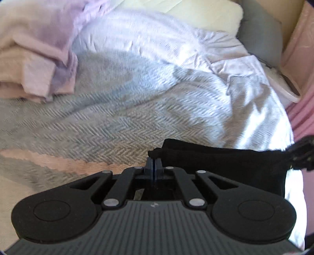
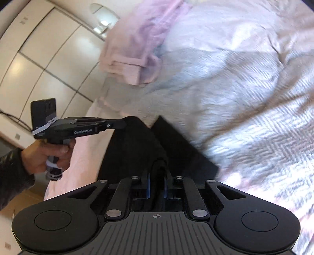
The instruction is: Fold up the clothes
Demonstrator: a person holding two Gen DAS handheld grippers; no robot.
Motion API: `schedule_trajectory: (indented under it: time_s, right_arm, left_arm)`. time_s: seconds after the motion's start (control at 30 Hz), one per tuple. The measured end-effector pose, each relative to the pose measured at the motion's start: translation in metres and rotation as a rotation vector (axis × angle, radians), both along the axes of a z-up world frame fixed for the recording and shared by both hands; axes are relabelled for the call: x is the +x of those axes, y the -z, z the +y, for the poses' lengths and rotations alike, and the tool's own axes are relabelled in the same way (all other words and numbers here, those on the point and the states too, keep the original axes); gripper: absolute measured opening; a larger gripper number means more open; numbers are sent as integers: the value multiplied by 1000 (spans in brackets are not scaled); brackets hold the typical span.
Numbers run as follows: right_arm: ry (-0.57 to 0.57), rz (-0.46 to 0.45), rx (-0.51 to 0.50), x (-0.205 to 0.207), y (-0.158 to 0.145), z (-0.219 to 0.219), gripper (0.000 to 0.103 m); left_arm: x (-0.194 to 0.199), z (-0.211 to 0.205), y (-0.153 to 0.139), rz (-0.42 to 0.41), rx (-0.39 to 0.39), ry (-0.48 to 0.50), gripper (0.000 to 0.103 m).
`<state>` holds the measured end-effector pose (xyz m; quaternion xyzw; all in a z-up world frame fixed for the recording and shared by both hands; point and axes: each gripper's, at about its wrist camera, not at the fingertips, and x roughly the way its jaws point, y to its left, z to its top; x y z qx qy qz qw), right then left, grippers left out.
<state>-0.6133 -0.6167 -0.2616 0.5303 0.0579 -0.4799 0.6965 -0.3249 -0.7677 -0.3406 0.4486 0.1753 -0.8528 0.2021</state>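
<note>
Right wrist view: the black garment [image 2: 137, 149] is pinched by both the left gripper [image 2: 119, 124] and right gripper [image 2: 157, 186], unfolded; pink clothes [image 2: 133, 58] lie far behind.

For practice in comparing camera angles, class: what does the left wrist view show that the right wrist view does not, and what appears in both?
Only the left wrist view shows a grey pillow and a cream pillow at the far side of the bed. Only the right wrist view shows a hand gripping the left tongs, plus white cupboard doors. Both show the black garment pinched by tongs, the pink clothes and the herringbone blanket.
</note>
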Motion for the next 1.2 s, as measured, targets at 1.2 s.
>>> schedule_trajectory:
  time_s: [1.2]
  right_arm:
    - [-353,409,-65,127,-43,93,33]
  left_arm:
    - [133,86,-18,-122,-97,51,14]
